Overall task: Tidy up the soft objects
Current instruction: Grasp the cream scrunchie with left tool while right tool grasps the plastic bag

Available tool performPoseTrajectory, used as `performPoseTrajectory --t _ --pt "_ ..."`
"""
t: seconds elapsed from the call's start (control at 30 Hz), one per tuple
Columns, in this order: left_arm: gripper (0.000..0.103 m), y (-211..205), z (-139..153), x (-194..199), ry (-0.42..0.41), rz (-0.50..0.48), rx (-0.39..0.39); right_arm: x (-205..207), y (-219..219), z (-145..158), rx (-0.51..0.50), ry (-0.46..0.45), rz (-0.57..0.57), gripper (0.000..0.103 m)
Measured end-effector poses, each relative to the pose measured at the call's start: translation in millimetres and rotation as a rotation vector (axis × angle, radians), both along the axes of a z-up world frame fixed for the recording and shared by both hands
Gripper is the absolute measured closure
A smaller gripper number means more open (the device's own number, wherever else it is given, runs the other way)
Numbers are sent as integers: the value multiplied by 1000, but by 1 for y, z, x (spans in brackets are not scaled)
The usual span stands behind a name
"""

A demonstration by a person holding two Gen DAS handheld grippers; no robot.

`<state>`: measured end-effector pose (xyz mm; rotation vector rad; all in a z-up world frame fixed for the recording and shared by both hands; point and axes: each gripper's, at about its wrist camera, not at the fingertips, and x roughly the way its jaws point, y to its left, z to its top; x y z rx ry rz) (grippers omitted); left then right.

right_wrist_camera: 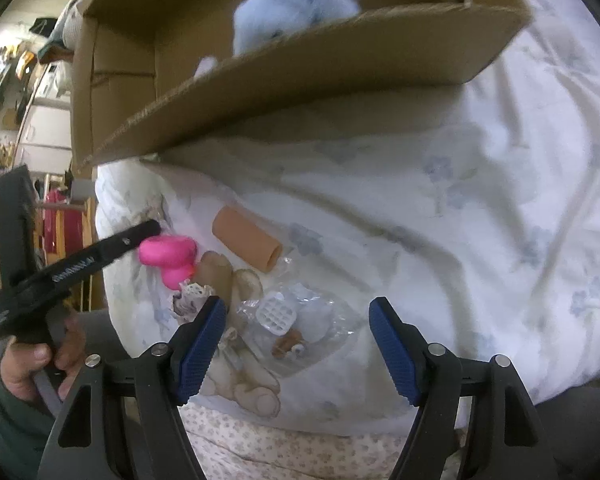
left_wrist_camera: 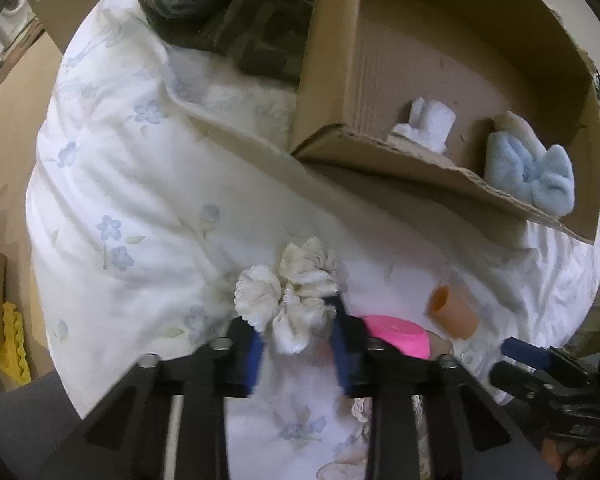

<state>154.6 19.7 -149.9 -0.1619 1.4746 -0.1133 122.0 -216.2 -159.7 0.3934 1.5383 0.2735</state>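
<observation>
Nearest, left gripper [left_wrist_camera: 298, 344] closed on a cream ruffled scrunchie [left_wrist_camera: 290, 300], lying on a white quilt with pale blue flowers [left_wrist_camera: 112, 184]. Right gripper [right_wrist_camera: 298, 350] spread wide above a clear plastic packet [right_wrist_camera: 296, 324], nothing between the pads. Just beyond, on the bed, a pink soft object [right_wrist_camera: 168, 258] and a peach foam tube [right_wrist_camera: 247, 236]. Farther, an open cardboard box [left_wrist_camera: 380, 68] with a white soft item [left_wrist_camera: 424, 124] and a light blue fluffy item [left_wrist_camera: 530, 174] inside, both partly hidden by the flap. Behind, dark camouflage fabric [left_wrist_camera: 228, 12], cut off. At left, cluttered shelves [right_wrist_camera: 32, 112], blurred.
</observation>
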Motion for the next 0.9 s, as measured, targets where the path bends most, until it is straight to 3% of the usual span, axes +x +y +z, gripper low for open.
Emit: performPoseTrajectory --t 0.07,0.2,0.3,0.43,0.53,0.73,0.9 --pt "91 2 4 -2 -9 5 0 -1 9 -6 -33 11 43 27" --pt "91 14 18 0 -63 38 13 -4 23 -17 -83 22 96 40" --pt "91 21 30 -2 -91 64 4 -4 26 -14 -77 11 109 57" --pt "91 26 44 -9 -115 76 -11 -8 34 -8 -96 -23 163 73" --pt "91 32 53 -16 -131 78 -16 -12 42 5 -82 -51 188 74" --pt "91 39 67 -32 -176 71 -13 -20 20 41 -34 -157 108 74" --pt "91 28 68 -33 -227 48 43 -17 11 45 -19 -183 63 74"
